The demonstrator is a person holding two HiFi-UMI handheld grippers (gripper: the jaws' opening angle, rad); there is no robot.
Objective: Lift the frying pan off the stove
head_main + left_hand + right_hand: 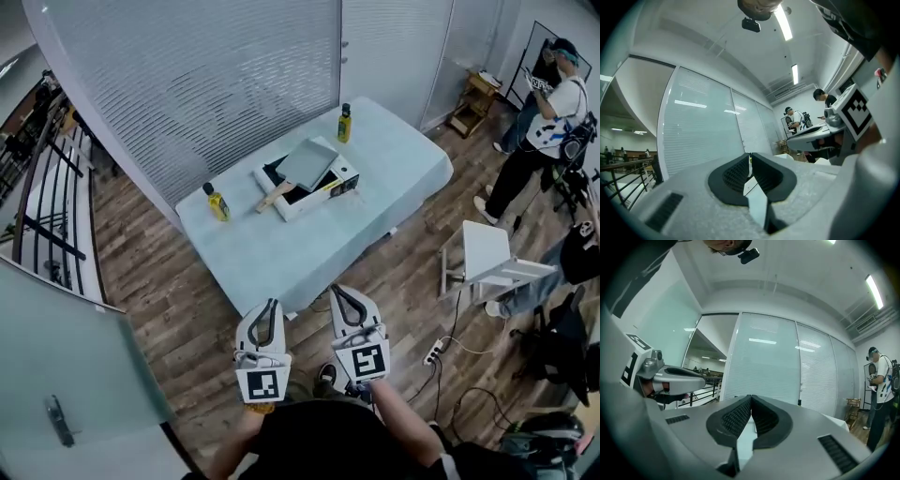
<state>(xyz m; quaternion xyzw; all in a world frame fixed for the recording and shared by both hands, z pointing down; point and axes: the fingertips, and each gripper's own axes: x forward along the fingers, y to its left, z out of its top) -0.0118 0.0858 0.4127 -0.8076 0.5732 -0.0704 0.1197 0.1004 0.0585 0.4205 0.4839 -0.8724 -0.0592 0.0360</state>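
Grey square metal frying pan (307, 163) sits on the white box-shaped tabletop stove (330, 187), not yet touched.

Pan's pale wooden handle (273, 198) sticks off the stove's near-left corner, pointing roughly toward the person. White left gripper (272, 304) & white right gripper (340, 290) hang well short of the stove, beyond the near edge of the pale-blue-clothed table (281, 258). Both are clenched tight w/ nothing between the jaws. Pan is prob rigid & fairly weighty, w/ the mass out past the handle, so it'll likely want to dip nose-down. The metal body may be slick or hot. Best hold looks like the wooden handle, close to the pan body; jaws need to open first. Yellow bottle w/ dark cap (217, 202) stands left of the stove, near the handle's end, so mind it on approach. A 2nd yellow bottle (344, 123) stands behind the stove, clear of things.
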